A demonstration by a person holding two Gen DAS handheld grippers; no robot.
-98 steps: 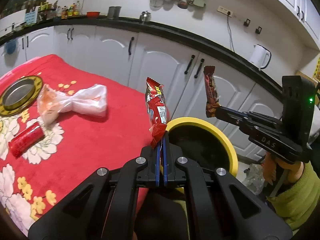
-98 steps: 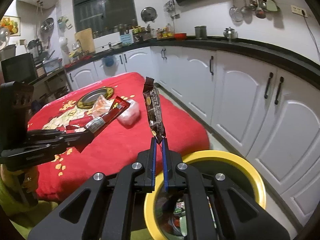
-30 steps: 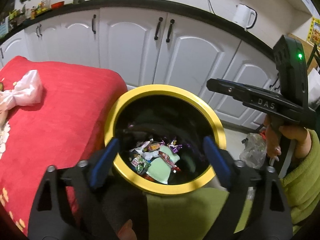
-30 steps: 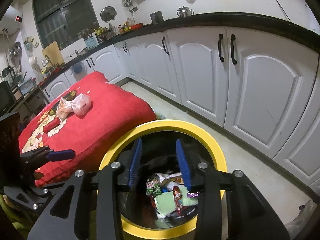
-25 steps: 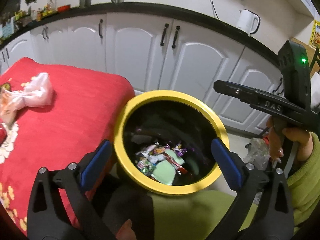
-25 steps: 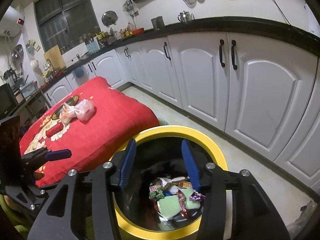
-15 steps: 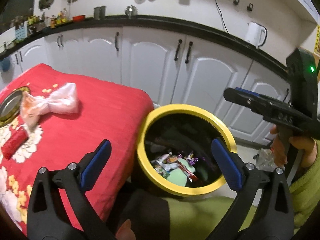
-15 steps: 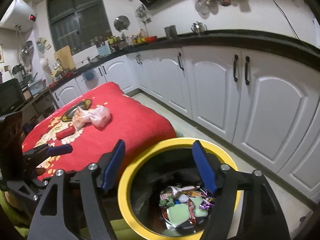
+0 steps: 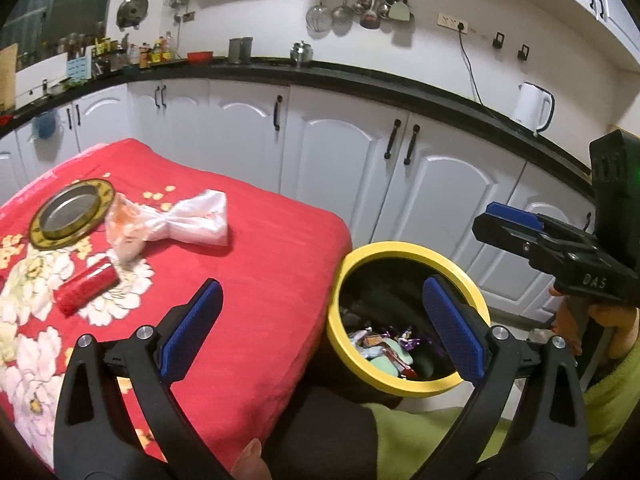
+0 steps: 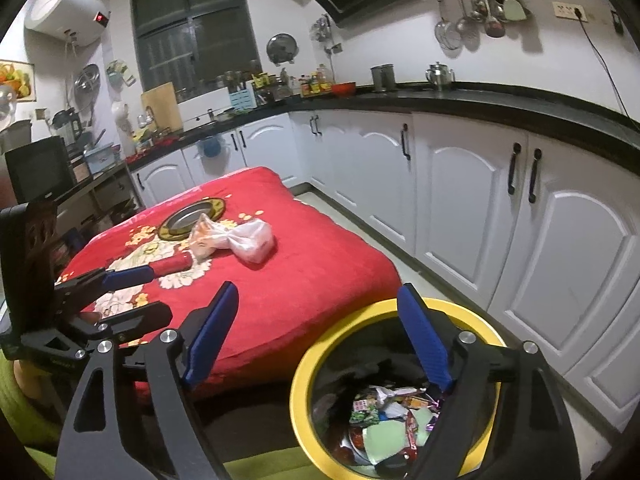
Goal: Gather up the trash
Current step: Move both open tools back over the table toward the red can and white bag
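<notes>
A yellow-rimmed black bin (image 9: 416, 254) (image 10: 308, 368) stands on the floor beside the red-covered table and holds several wrappers (image 9: 386, 346) (image 10: 384, 412). My left gripper (image 9: 320, 328) is open and empty, above the table edge and the bin. My right gripper (image 10: 316, 336) is open and empty over the bin's near rim; it also shows in the left wrist view (image 9: 516, 224). On the table lie a crumpled clear plastic bag (image 9: 180, 222) (image 10: 236, 236) and a red cylindrical packet (image 9: 88, 286) (image 10: 172, 267).
The table has a red flowered cloth (image 9: 256, 264) (image 10: 320, 268). A round metal plate with a gold rim (image 9: 70, 214) (image 10: 192, 216) sits at its far side. White cabinets (image 9: 432, 184) under a black counter run behind. A white kettle (image 9: 532, 108) stands on the counter.
Both grippers let go of their snack wrappers into the bin and opened wide. Both views have since lifted and swung back toward the table, bringing the bag and the red packet into view.
</notes>
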